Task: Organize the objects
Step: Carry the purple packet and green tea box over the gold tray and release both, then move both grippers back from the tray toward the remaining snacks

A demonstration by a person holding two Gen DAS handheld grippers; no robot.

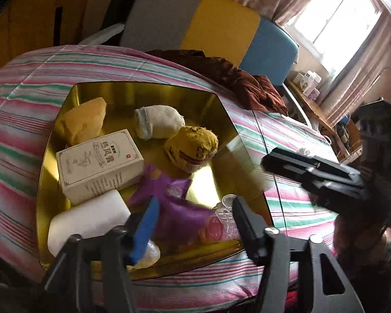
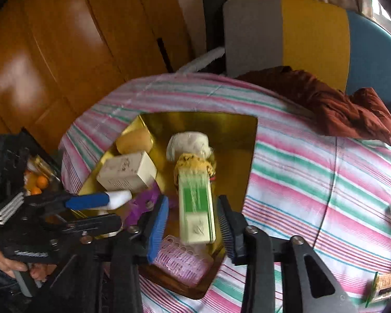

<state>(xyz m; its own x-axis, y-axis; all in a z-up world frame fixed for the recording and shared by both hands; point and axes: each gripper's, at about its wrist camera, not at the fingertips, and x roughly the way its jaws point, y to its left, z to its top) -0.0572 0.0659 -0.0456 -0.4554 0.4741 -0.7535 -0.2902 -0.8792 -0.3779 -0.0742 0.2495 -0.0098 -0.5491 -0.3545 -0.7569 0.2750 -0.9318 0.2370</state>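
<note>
Striped bedspread (image 2: 312, 182) under the gold tray (image 2: 237, 140): right tongs (image 2: 193, 224) parted around a green-and-white box (image 2: 196, 208), apparently dropping; left tongs (image 1: 193, 224) open, empty. Release low, over bare tray.

Your gold tray (image 1: 221, 120) is crowded along its left and near sides: white carton (image 1: 99, 164), foam block (image 1: 88, 219), purple bag (image 1: 174, 203), pink hair roller (image 2: 182, 260). Its far right corner (image 2: 237, 140) lies bare. Brown cloth (image 1: 247, 83) blocks the bedspread beyond.
</note>
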